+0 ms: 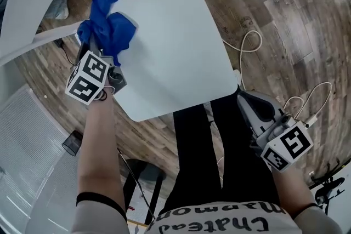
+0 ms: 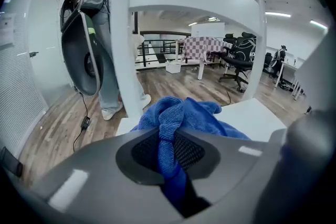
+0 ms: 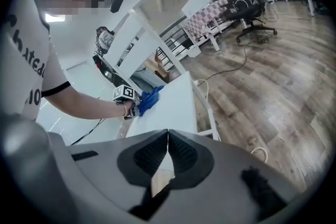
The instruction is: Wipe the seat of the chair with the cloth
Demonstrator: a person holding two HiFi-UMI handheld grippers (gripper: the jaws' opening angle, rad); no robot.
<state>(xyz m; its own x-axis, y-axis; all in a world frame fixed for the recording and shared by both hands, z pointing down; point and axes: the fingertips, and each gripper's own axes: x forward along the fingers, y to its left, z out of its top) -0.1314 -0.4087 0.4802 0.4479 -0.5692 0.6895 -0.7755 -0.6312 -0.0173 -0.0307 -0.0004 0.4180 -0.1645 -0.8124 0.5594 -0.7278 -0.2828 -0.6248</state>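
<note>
- Nearest my head camera is the person's left forearm (image 1: 96,145), reaching out and down toward the white chair seat (image 1: 175,52).
- At the end of that arm is the left gripper (image 2: 167,152). Its jaws are closed on a twisted fold of the blue cloth (image 1: 109,27), which fills the narrow gap between the pads. The rest of the cloth bunches up in front of the jaws.
- The cloth lies on the seat's far left edge, just beside the white backrest slats (image 1: 33,3) — from my right gripper view it looks to be resting on the seat surface at that corner.
- The right gripper (image 1: 249,101) is off the seat, near its right-hand corner and over the person's black trousers (image 1: 219,145). Its jaws meet edge to edge — I see nothing between them.
- Most of the seat shows bare and white between the two grippers.
- Under the chair there is wood-plank floor (image 1: 285,19), and a white cable (image 1: 249,44) loops on it just beside the seat's right edge.
</note>
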